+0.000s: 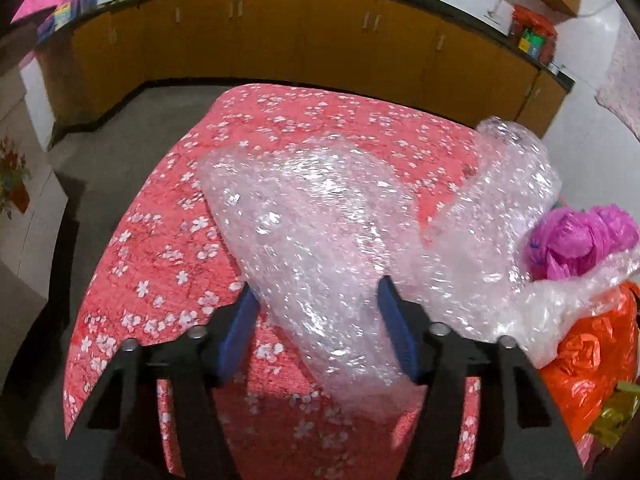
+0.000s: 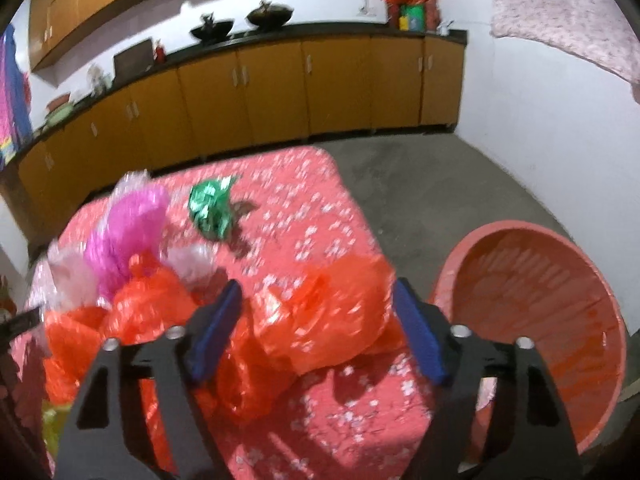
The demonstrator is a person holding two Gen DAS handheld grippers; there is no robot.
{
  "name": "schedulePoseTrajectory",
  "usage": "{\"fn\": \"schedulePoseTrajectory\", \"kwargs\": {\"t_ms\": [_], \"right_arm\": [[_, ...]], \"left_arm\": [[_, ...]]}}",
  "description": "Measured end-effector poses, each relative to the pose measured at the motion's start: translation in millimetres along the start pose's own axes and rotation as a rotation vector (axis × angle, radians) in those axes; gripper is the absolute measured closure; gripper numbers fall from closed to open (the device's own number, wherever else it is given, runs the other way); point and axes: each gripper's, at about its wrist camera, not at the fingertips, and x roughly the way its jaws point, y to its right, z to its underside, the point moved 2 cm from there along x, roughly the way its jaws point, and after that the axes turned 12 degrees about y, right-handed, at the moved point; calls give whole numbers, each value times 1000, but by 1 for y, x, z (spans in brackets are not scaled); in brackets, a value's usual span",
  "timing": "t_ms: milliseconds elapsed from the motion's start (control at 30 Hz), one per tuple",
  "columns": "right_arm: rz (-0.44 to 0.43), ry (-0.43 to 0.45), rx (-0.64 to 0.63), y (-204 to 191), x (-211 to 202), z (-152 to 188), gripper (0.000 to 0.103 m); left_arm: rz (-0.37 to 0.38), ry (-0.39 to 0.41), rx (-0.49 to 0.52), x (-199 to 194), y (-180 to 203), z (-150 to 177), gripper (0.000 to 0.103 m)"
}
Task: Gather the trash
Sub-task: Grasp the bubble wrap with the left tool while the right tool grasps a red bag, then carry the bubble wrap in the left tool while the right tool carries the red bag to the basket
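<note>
A large crumpled sheet of clear bubble wrap [image 1: 340, 220] lies across the pink flowered tablecloth [image 1: 160, 240]. My left gripper [image 1: 316, 300] has it between its blue pads, which touch the wrap on both sides. To its right lie a magenta plastic bag [image 1: 576, 240] and an orange plastic bag [image 1: 592, 356]. In the right wrist view, my right gripper [image 2: 316, 304] straddles the orange plastic bag [image 2: 332, 312]; its pads stand just off the bag's sides. Behind it are the magenta plastic bag [image 2: 128, 224] and a green foil wrapper [image 2: 210, 206].
A round red plastic tub [image 2: 532, 320] stands on the floor right of the table. A yellow-green wrapper [image 1: 616, 412] lies at the table's near right edge. Orange cabinets [image 2: 280, 92] under a dark counter run along the far wall. Grey floor surrounds the table.
</note>
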Motion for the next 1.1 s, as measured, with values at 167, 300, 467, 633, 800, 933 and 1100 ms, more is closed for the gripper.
{"fn": "schedulePoseTrajectory", "kwargs": {"t_ms": [167,300,467,633,800,933,1100], "right_arm": [[-10,-13,14,0,2,6,45],[-7,-18,15,0,4,6,44],[-16,-39,10,-5,11,12,40],[-92,-54,1,-14,8,12,77],[-110,-35,17,-12,-5,6,78],[-111,-11,26,-7,-20,1,78],[-105,26,17,1,-41,-7,78]], "left_arm": [[4,18,51,-4,10,1,66],[1,24,56,-5,12,0,70],[5,19,40,-5,11,1,70],[20,34,47,-13,11,-1,81],[25,75,58,-29,8,-8,84],[25,109,69,-44,6,-15,85],[31,151,76,-65,6,-23,85]]}}
